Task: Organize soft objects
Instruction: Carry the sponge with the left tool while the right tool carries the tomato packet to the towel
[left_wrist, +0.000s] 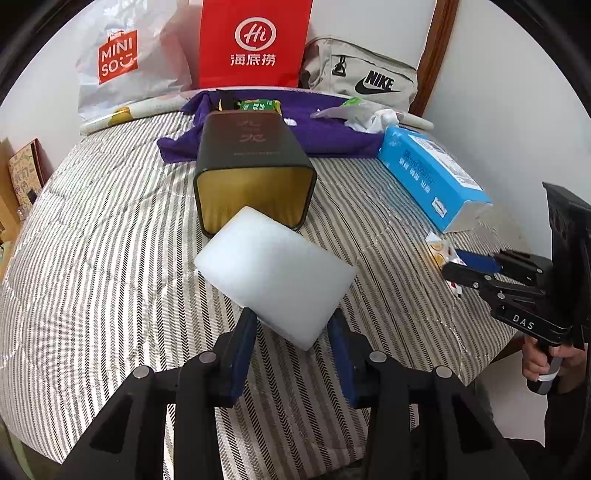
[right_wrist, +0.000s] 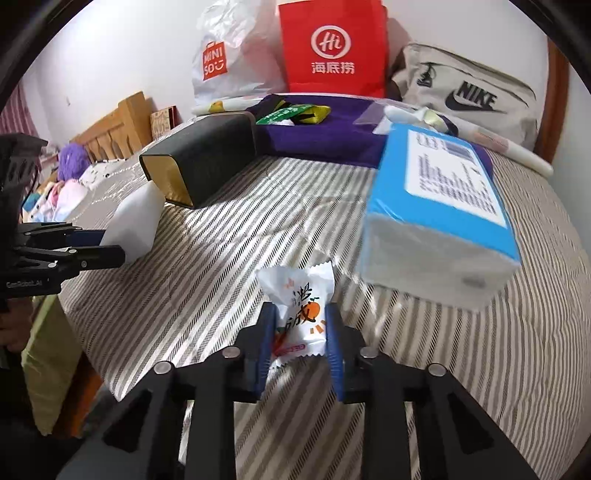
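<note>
My left gripper (left_wrist: 291, 328) is shut on a white foam block (left_wrist: 273, 275) and holds it above the striped bed, just in front of the open mouth of a dark tin box (left_wrist: 253, 162) lying on its side. The block (right_wrist: 135, 225) and the tin (right_wrist: 201, 164) also show at the left of the right wrist view. My right gripper (right_wrist: 300, 328) is shut on a white snack packet (right_wrist: 299, 306) with an orange print, held just above the bed. The right gripper (left_wrist: 476, 267) shows at the right edge of the left wrist view.
A blue tissue pack (right_wrist: 439, 214) lies to the right. A purple cloth (left_wrist: 332, 133) with small packets lies behind the tin. A red bag (left_wrist: 255, 44), a white Miniso bag (left_wrist: 125, 62) and a Nike bag (left_wrist: 362, 77) stand along the far wall.
</note>
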